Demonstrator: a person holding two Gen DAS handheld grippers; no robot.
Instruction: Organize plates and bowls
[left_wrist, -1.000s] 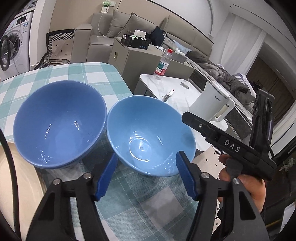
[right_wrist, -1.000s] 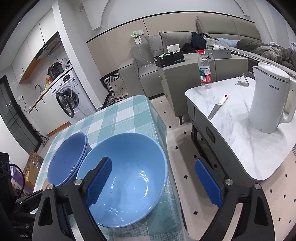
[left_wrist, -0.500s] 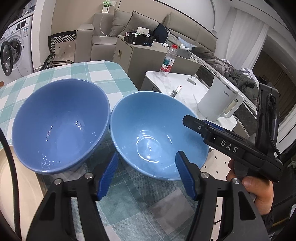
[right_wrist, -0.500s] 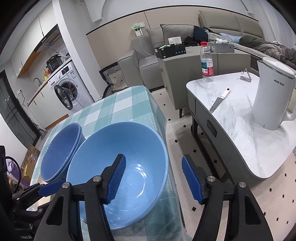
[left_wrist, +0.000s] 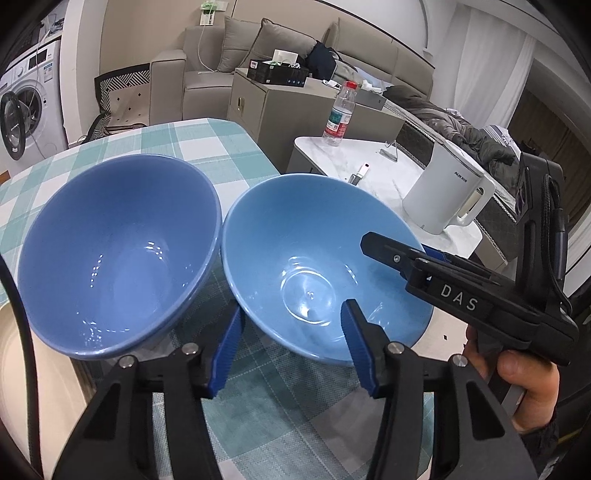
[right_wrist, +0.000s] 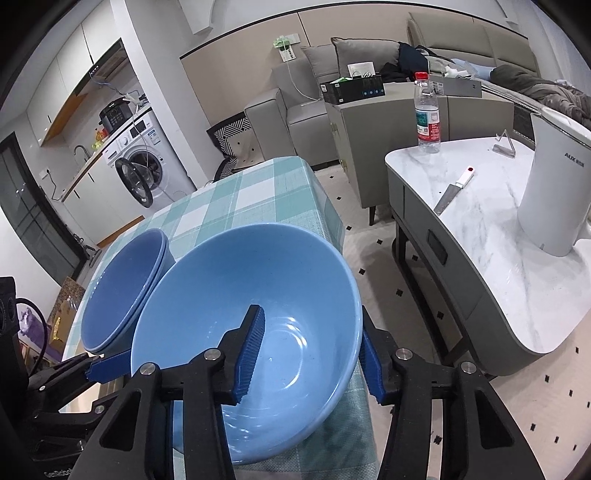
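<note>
A light blue bowl (left_wrist: 317, 266) (right_wrist: 236, 310) stands at the right edge of the checked table (left_wrist: 192, 140). Left of it is a stack of darker blue bowls (left_wrist: 110, 251) (right_wrist: 122, 284). My left gripper (left_wrist: 291, 350) is open, one pad outside the light bowl's near rim and one over its inside. My right gripper (right_wrist: 310, 350) has one pad inside the bowl and one outside its right rim, closing on the rim; it also shows in the left wrist view (left_wrist: 413, 258).
A cream plate (left_wrist: 22, 369) lies at the left front. Beside the table stands a marble side table (right_wrist: 498, 229) with a white kettle (right_wrist: 554, 184), a knife (right_wrist: 452, 192) and a water bottle (right_wrist: 426, 114). A sofa and a washing machine (right_wrist: 144, 173) are behind.
My right gripper has moved in and narrowed from wide open until its pads straddle the light bowl's right rim. My left gripper has stayed at the near rim, slightly closer.
</note>
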